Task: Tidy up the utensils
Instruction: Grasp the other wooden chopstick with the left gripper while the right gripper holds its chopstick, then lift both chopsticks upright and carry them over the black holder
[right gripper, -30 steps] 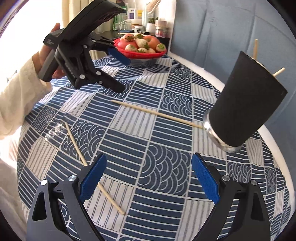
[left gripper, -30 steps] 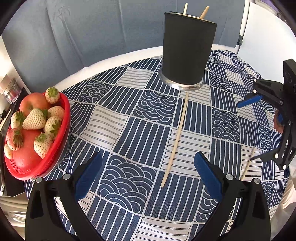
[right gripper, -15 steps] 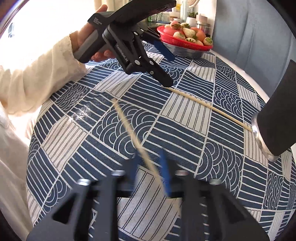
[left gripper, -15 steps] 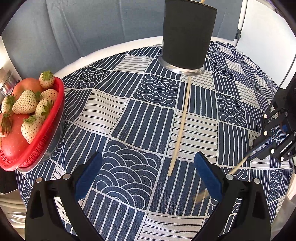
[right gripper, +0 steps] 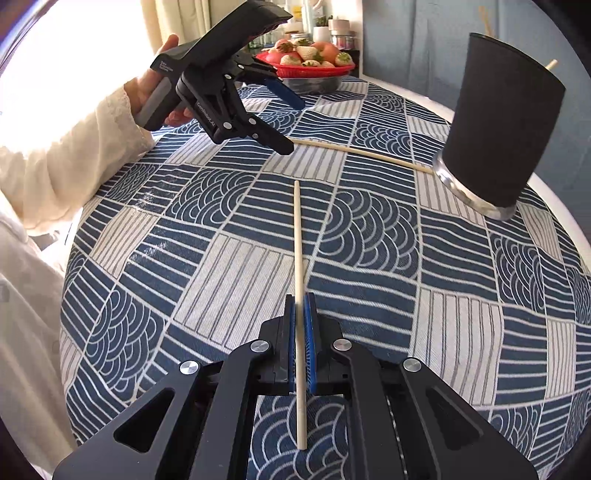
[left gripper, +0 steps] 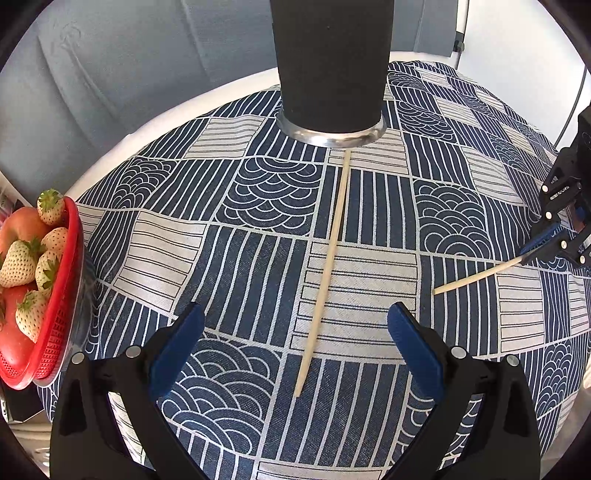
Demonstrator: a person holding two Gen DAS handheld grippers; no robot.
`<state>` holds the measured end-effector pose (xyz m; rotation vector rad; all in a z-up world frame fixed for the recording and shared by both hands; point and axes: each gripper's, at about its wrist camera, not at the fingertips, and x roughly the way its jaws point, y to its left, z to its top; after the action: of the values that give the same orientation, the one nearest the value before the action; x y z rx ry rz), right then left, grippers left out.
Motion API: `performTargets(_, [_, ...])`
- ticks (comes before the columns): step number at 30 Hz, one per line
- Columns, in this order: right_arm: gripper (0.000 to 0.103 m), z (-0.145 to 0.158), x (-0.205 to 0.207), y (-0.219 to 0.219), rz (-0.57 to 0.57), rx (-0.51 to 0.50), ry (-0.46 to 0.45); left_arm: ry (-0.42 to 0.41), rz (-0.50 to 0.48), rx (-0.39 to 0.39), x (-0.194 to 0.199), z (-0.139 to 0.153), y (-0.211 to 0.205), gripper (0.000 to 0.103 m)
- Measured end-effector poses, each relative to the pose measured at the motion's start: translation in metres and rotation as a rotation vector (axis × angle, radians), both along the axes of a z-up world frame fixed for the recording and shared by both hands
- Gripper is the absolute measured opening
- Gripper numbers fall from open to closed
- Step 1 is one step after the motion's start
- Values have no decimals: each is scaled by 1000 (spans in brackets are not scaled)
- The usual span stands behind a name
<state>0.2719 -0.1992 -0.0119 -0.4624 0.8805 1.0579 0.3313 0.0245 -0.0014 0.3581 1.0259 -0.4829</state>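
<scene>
A black utensil cup (left gripper: pixel 330 62) with a metal base stands at the far side of the table; in the right wrist view the cup (right gripper: pixel 498 122) holds two chopsticks. One loose wooden chopstick (left gripper: pixel 325 269) lies on the cloth, running from the cup's base toward my left gripper (left gripper: pixel 295 343), which is open and empty just above its near end. My right gripper (right gripper: pixel 300 306) is shut on a second chopstick (right gripper: pixel 297 236), held off the cloth. It also shows at the right edge of the left wrist view (left gripper: pixel 476 275).
A red basket (left gripper: pixel 55 317) of strawberries and apples stands at the table's left edge. The round table carries a blue and white patterned cloth (left gripper: pixel 443 206). Jars and bottles (right gripper: pixel 332 29) stand on a shelf beyond the basket.
My right gripper closed on the chopstick that lay near the table's edge and lifted it. My left gripper moved forward toward the cup, over the other chopstick.
</scene>
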Motion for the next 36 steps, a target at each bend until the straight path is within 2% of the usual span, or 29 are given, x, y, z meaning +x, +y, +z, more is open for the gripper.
performTargets(2, [5,1,-3,-7,-18,5,-2,14,7,-7,5,-1,-2,93])
performTargets(4, [5,2,-4,-13,-37,16,0,49,11,-10,11,-6,-4,75])
performTargets(5, [5,2,-5,-14,-42,21,-1,68,15,-29,14,-7,-3,73])
performTargets(6, [5,2,-6,-15,-46,24,-5,69,21,-32,15,-6,-4,66])
performTargets(7, [5,2,-6,-16,-49,26,-10,73,24,-33,15,-5,-5,52])
performTargets(8, [5,2,-7,-16,-52,28,-12,81,25,-32,15,-3,-7,44])
performTargets(9, [5,2,-7,-16,-54,31,-13,97,23,-36,15,-2,-8,17])
performTargets(10, [5,2,-6,-17,-57,34,-12,122,26,-48,15,-1,-11,5])
performTargets(14, [5,2,-6,-18,-72,36,-19,118,60,-13,6,-1,-15,5])
performTargets(18, [5,2,-5,-20,-104,52,-10,132,134,-79,1,-1,-1,5])
performTargets(24, [5,9,2,-31,-219,87,-16,132,196,-140,-8,7,22,5])
performTargets(26, [5,16,5,-37,-249,125,-11,117,203,-146,-11,15,25,5])
performTargets(36, [5,72,7,-61,-317,283,-116,32,253,-165,-12,64,38,5])
